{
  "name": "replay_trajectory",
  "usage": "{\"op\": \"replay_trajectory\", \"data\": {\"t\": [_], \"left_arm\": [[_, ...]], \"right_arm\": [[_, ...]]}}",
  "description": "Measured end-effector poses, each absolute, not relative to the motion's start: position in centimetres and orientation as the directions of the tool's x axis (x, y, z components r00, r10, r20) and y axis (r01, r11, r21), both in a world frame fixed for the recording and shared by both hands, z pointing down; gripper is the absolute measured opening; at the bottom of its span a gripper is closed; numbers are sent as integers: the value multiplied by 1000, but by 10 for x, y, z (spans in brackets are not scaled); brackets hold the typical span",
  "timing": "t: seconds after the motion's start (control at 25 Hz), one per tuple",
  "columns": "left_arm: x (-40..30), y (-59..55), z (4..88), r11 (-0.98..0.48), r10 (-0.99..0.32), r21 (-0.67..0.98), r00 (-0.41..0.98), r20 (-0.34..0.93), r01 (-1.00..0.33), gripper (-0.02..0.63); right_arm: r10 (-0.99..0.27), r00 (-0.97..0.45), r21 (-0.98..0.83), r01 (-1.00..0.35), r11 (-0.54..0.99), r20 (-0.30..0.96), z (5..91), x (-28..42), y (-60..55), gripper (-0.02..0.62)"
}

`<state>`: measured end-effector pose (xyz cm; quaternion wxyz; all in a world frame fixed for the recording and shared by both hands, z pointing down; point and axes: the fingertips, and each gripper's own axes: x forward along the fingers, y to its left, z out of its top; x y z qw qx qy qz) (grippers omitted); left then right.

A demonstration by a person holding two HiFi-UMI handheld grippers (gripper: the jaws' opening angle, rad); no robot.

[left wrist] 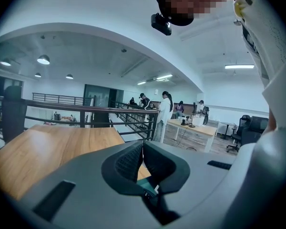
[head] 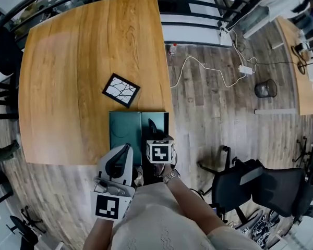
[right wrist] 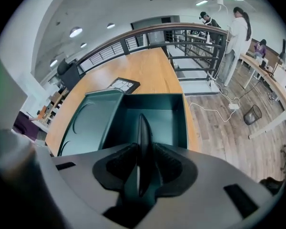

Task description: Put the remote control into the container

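The right tongs (right wrist: 143, 163) clenched the remote control (right wrist: 144, 130) edge-on over the open teal container (right wrist: 169, 120); the left tongs (left wrist: 143, 157) were pressed together, empty. Released tilted, it could strike the wall and tumble out.

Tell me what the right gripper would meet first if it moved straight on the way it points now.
The right gripper, jaws shut on the remote control, points into the open container. The remote's tip would probably touch the container's inner floor or far wall first; depth is unclear.
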<state>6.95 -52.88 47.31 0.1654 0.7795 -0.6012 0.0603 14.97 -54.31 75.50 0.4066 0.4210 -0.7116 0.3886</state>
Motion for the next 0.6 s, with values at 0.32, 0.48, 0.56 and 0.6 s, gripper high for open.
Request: {"op": "replay_trajectory", "data": {"t": [0.32, 0.48, 0.56, 0.6], "left_arm": [[71, -520, 475, -258, -910, 148, 292, 296, -955, 14], [75, -517, 474, -304, -901, 110, 323, 291, -946, 14], [78, -518, 464, -294, -910, 126, 318, 265, -948, 14], [79, -518, 459, -284, -917, 143, 312, 250, -948, 14]], "right_arm": [[-446, -400, -231, -893, 386, 801, 677, 155, -559, 117], [-520, -569, -305, -805, 509, 637, 616, 139, -558, 48], [-544, -635, -283, -753, 594, 549, 581, 132, -552, 21], [-545, -676, -280, -719, 636, 496, 561, 128, -548, 20]]}}
